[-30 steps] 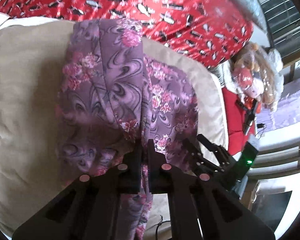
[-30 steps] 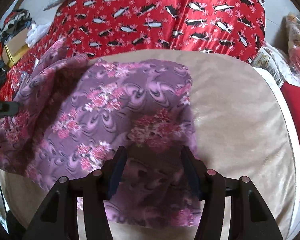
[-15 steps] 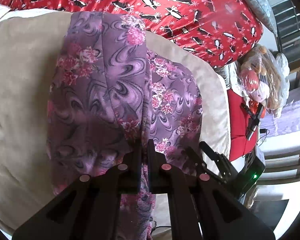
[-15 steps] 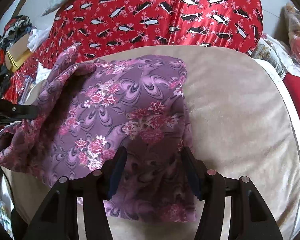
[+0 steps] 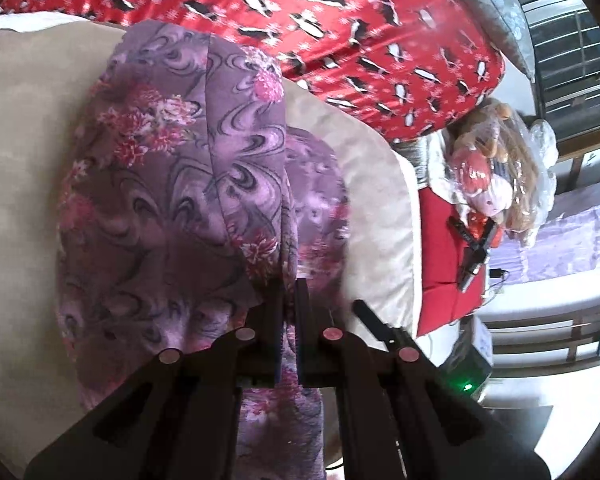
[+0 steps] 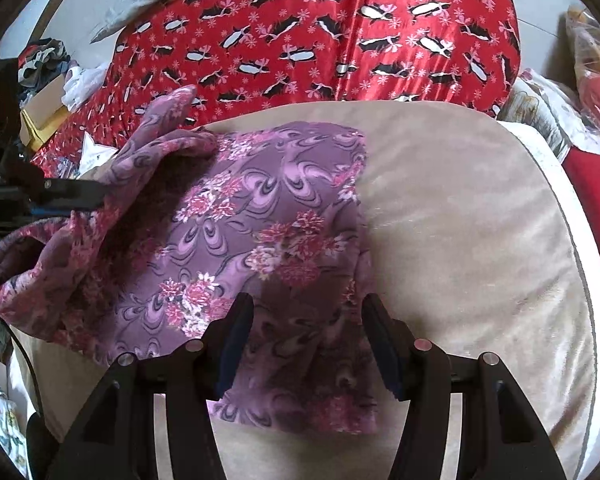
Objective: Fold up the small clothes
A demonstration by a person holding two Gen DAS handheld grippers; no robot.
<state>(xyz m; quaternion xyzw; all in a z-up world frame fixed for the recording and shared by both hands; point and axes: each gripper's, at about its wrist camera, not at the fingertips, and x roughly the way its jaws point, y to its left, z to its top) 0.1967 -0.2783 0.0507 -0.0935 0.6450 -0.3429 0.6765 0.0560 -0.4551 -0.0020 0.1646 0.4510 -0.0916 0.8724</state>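
A purple floral garment (image 5: 172, 208) lies on a beige cushion (image 5: 20, 168). My left gripper (image 5: 288, 294) is shut on one edge of it and holds that edge lifted, so a flap drapes over the lower layer. In the right wrist view the same garment (image 6: 268, 208) spreads flat in the middle, and the left gripper (image 6: 66, 194) pinches its raised left edge. My right gripper (image 6: 306, 312) stands open just over the near part of the cloth, a finger on either side of a fabric strip, pads not pressing together. Its dark fingers (image 5: 374, 318) show at the lower right of the left wrist view.
A red penguin-print blanket (image 6: 340, 40) bulges behind the cushion (image 6: 468, 232). A plastic-wrapped doll (image 5: 496, 184) and a red bag with black tools (image 5: 440, 264) sit to the right. A cardboard box with clothes (image 6: 44, 92) is at far left.
The left gripper has carried the lifted edge sideways toward the right gripper, so the flap covers more of the lower layer. The right gripper has stayed open in place.
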